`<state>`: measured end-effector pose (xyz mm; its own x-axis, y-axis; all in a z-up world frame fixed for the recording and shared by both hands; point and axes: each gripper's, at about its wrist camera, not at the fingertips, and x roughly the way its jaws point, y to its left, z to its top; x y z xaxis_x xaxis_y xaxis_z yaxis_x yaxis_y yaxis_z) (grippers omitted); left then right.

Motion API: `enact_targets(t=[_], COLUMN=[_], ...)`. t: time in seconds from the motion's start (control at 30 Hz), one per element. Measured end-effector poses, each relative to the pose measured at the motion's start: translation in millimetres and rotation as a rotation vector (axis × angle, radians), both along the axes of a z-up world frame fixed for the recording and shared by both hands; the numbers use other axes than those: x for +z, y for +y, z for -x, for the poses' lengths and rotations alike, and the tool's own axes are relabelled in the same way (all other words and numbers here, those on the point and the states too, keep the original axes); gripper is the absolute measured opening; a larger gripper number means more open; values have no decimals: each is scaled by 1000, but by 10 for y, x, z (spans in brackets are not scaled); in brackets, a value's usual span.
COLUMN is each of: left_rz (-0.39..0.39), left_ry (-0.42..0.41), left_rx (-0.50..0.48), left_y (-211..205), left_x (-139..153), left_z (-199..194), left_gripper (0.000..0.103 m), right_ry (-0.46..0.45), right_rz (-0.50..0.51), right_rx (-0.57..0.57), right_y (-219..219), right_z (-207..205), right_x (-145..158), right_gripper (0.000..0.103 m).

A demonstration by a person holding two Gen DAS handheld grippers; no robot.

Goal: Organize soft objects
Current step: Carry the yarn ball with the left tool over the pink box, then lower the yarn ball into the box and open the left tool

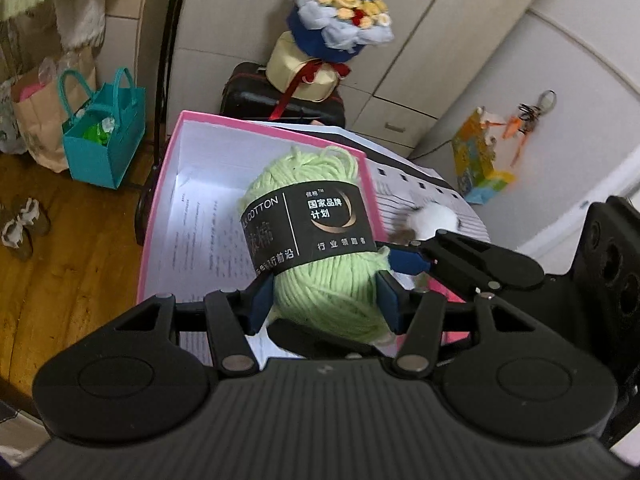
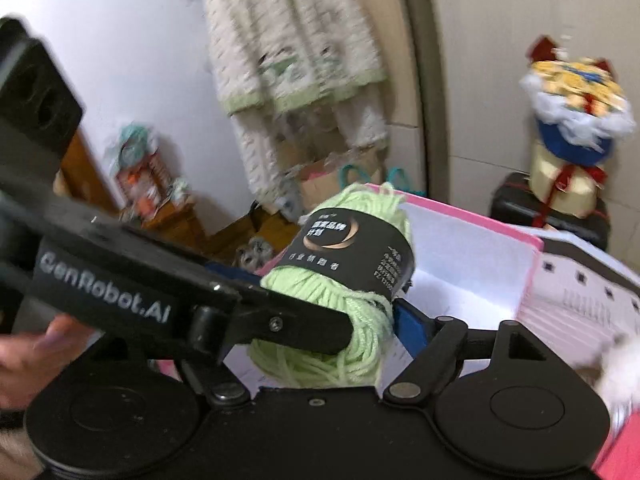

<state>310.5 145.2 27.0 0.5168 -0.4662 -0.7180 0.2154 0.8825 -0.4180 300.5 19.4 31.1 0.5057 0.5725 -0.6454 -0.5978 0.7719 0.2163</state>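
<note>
A light green yarn skein [image 1: 332, 280] with a black label hangs over an open pink box [image 1: 260, 130], whose white inside holds printed paper. My left gripper [image 1: 324, 300] is shut on the skein's lower half, a blue pad on each side. In the left wrist view a finger [image 1: 460, 256] of the right gripper reaches in from the right, its blue pad beside the skein. In the right wrist view the skein [image 2: 352, 248] lies between the wide-set jaws of my right gripper [image 2: 320, 296]; its pads stand off the yarn. The left tool's finger [image 2: 304, 328] crosses in front.
A white fluffy ball [image 1: 432, 216] lies on a striped sheet [image 1: 420, 184] right of the box. Behind stand a bouquet [image 1: 340, 20], a gold box [image 1: 300, 72] and a black case [image 1: 260, 96]. A teal bag [image 1: 104, 140] and slippers [image 1: 20, 224] sit on the wooden floor. A hand [image 2: 28, 356] holds the left tool.
</note>
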Motion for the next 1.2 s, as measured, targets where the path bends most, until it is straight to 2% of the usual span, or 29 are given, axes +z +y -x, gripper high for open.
enact_targets(t=[0.1,0.23,0.37,0.53,0.63,0.87,0.93,1.0,1.03,1.07,1.17,1.2], left_rz=[-6,-33,-83,-89,-104,-205,-231,-234,-227,-227,-260,-266], left_ry=[5,26,37,73,84,22,4,-1,0,-2,-27,-33], left_rx=[5,6,15,30,55,71,70,66,61,56,62,66], left_y=[3,-21,-50,-15,-27,-181,-205,-210,-215,-224,-283,-303], left_x=[-103,-222,-308,-374,-402,-368,-364,-373,-379,-381,-378,-377], left_z=[-175,-364,-516,-637,-683,-694,-699,-709,-713,-710,-683,-673], left_gripper=[53,53,53,53,52,52,51,51,51,50,50,50], right_ry=[15,-11,-49,-8,41,84,50,0,-7,-6,3,7], right_rz=[51,145,224,219,193,158,151,155,163,174,214,213], right_rx=[52,94,124,143,148,216,232,240,243,241,213,207], right_y=[59,185,260,256,234,151,117,94,98,108,154,150], right_z=[-207,-357,-470,-625,-730,-776,-750,-708,-702,-704,-750,-752], right_x=[-111,-212,-262,-337,-393,-469,-456,-431,-423,-422,-467,-480], right_gripper=[84,84,75,72,78,85,85,78,64,55,42,42])
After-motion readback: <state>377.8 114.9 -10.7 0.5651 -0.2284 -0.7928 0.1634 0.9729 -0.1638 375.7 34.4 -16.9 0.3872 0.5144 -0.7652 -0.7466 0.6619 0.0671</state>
